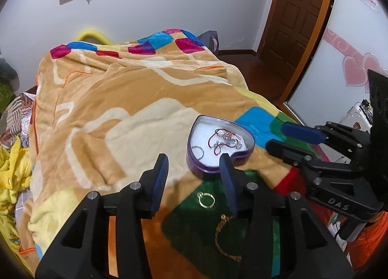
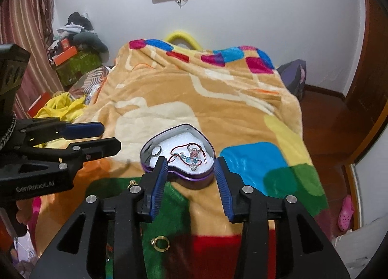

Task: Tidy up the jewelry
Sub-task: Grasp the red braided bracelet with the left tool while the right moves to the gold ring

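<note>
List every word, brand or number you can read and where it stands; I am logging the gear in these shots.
"DAS" on the right gripper, raised on its black body, in the left wrist view.
"GenRobot.AI" on the left gripper, raised on its black body, in the right wrist view.
Wall sticker by the door: pink print, too blurred to read.
Orange box on the pile: any print too small to read.

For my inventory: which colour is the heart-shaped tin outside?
Purple heart-shaped tin; left wrist view shows it best.

Heart-shaped purple tin [image 2: 178, 173] sits open on the bed, white-lined, containing a red cord bracelet [image 2: 188, 155] and silver ring [image 2: 156, 150]. Gold ring [image 1: 206, 199] and gold chain [image 1: 224, 237] lie on the blanket's green patch nearby.
</note>
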Tool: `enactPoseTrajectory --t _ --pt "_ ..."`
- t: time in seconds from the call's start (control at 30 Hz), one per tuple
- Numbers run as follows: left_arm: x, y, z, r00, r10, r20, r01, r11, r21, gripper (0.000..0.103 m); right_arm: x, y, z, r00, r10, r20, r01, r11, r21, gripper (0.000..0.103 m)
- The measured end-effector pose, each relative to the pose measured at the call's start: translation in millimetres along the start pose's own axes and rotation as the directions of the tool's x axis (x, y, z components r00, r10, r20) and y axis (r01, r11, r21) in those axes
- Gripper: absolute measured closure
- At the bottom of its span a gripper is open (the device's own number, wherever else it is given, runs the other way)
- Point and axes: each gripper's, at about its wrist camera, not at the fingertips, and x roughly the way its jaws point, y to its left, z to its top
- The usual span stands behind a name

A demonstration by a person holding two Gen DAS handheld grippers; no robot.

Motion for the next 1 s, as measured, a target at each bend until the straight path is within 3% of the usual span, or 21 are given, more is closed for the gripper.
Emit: enactPoseTrajectory --t 0.43,0.9,1.0 --pt "-28 -7 -30 1.000 -0.001 -0.029 0.001 1.000 0.008 0.060 -31 15 -23 1.000 -0.025 0.005 0.025 0.999 -0.025 0.066" --pt "-13 -18 -70 0.996 -0.001 -0.092 0.004 1.000 0.023 0.060 -18 19 -69 0.994 0.001 -0.105 0.000 1.000 0.007 0.066" --pt "-2 -20 -77 0.993 -0.011 -0.121 0.014 1.000 0.023 0.066 -12 18 -74 0.992 0.009 -0.124 -0.006 1.000 0.023 0.066"
